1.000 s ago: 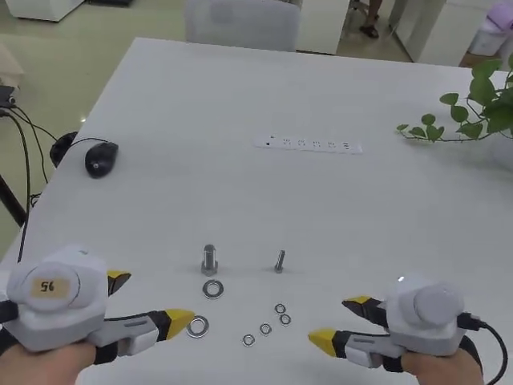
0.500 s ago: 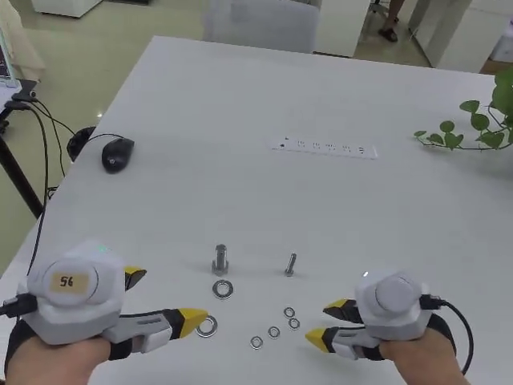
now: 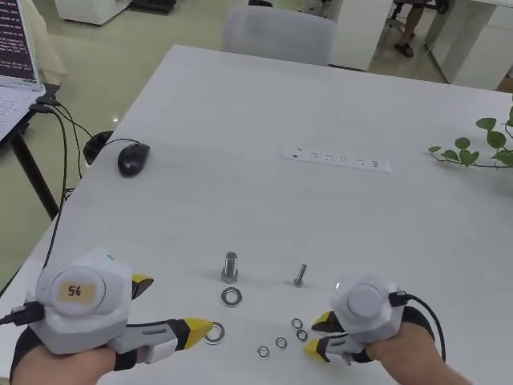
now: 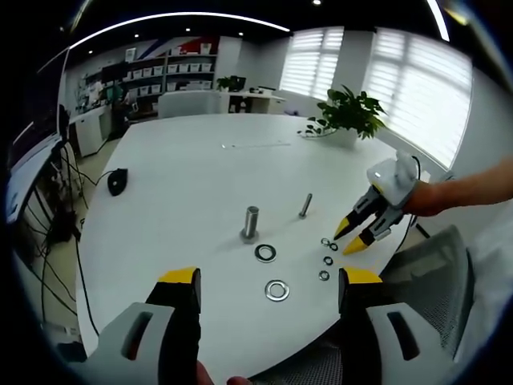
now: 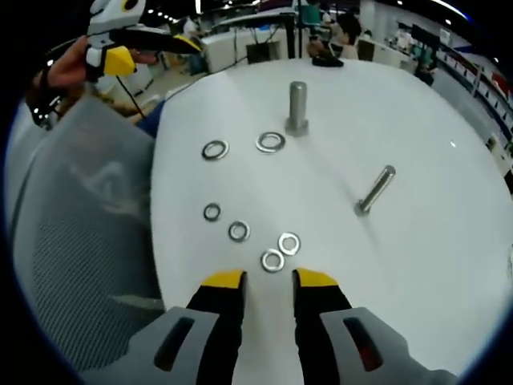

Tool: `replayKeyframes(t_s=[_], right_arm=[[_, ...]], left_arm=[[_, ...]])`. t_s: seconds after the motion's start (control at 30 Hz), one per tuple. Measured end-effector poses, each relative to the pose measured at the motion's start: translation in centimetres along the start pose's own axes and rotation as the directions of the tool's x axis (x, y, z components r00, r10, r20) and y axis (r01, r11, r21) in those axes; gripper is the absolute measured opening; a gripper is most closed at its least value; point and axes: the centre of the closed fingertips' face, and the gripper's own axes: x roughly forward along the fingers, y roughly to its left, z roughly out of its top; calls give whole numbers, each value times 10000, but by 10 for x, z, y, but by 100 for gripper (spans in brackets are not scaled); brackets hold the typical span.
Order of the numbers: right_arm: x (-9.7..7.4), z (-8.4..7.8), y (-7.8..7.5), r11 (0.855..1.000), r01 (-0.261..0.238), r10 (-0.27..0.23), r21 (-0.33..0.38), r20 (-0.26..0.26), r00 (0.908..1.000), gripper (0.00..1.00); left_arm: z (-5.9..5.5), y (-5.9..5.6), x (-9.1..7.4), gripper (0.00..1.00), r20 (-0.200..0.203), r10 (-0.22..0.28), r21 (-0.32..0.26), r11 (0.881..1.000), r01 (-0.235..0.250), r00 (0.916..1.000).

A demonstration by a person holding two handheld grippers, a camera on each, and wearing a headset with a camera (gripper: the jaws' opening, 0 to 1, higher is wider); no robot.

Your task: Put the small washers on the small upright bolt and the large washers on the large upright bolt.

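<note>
Hovering just beside four loose small washers, the right gripper holds its jaws narrowly apart. The left gripper, jaws wide, sits near two large washers lying beside the upright large bolt, with the small bolt upright nearby.

Setting: open-plan office. Evidence: large white meeting table carrying a white power strip and a black corded computer mouse near its left edge. A grey upholstered chair is drawn up at the far end, and a grey mesh-backed chair stands at the near edge. An open laptop sits on a stand to the left, its screen lit with lines of text. A trailing potted plant is on the table's right side. Room beyond: shelving stocked with boxes, further desks, tall windows with white blinds, strip ceiling lights, pale hard floor.
</note>
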Motion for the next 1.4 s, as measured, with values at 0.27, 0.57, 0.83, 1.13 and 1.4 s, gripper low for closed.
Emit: replayKeyframes(t_s=[0.27, 0.57, 0.83, 1.13, 1.4], right_arm=[[3, 7, -2, 9841, -604, 568, -1673, -267, 9980, 19], [5, 6, -1, 9249, -1269, 841, -3584, -1326, 9876, 19], [7, 6, 4, 8752, -1757, 857, -4508, -2130, 9733, 16], [7, 6, 3, 8491, -2159, 975, -4821, -2586, 9610, 14], [6, 5, 3, 8769, -1891, 931, -4419, -2296, 9688, 14]], left_arm=[[-1, 2, -1, 69, 15, 77, -41, 10000, -77, 10000], [0, 1, 1, 69, 7, 92, -22, 10000, -92, 10000], [0, -1, 2, 69, -15, 88, 44, 10000, -88, 10000], [-2, 0, -1, 68, 36, 199, -43, 9998, -198, 9998], [-12, -4, -5, 68, 28, 245, -221, 9995, -245, 9997]])
